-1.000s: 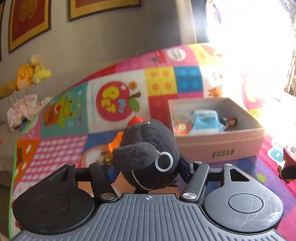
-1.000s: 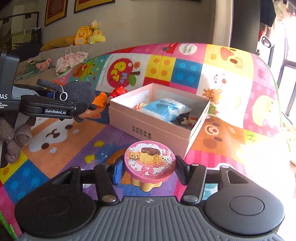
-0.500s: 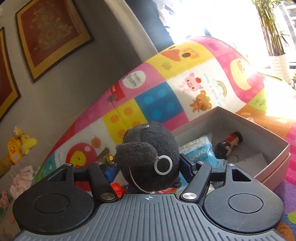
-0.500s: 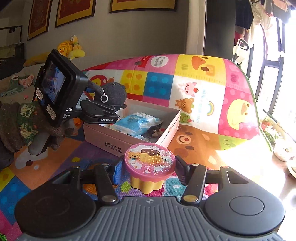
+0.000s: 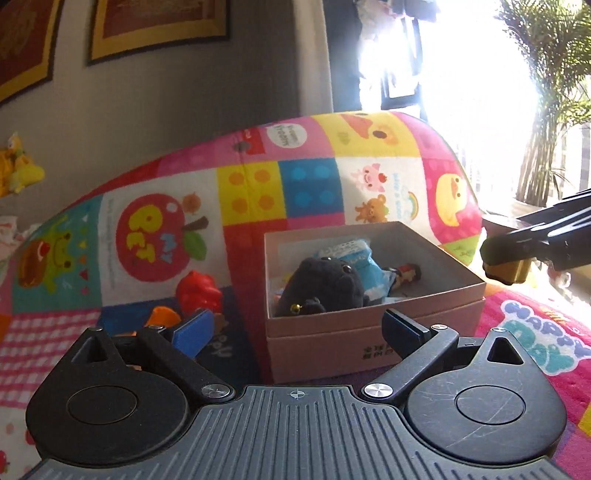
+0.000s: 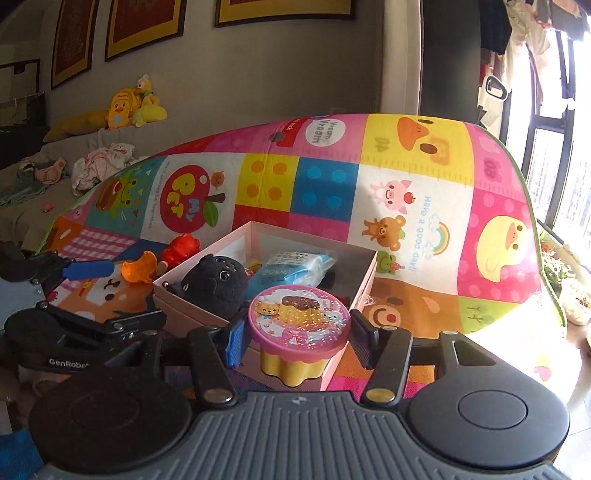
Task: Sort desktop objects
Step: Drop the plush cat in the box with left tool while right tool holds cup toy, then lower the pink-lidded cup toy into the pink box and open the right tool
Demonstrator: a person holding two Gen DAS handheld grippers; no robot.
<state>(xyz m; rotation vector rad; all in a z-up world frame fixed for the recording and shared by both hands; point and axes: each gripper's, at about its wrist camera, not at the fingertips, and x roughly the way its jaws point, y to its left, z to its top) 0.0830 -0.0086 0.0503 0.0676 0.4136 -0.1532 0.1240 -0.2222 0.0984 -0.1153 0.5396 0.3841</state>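
Gold-framed pictures (image 6: 144, 26) hang on a grey wall (image 6: 277, 74) above a sofa (image 6: 55, 147) strewn with yellow plush toys (image 6: 129, 107) and crumpled clothes (image 6: 99, 170). Harsh sunlight floods through a dark-framed window (image 6: 546, 147) at right, beside a potted palm (image 5: 546, 110).

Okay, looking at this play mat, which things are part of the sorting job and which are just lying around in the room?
Part of the job:
- pink box
- black plush, now lying in the box
- pudding-shaped toy, held in the right gripper
- red toy and orange toy, on the mat
- left gripper, its jaws just opened, nothing between them

Just lying about:
- yellow plush toys
- crumpled clothes
- potted plant
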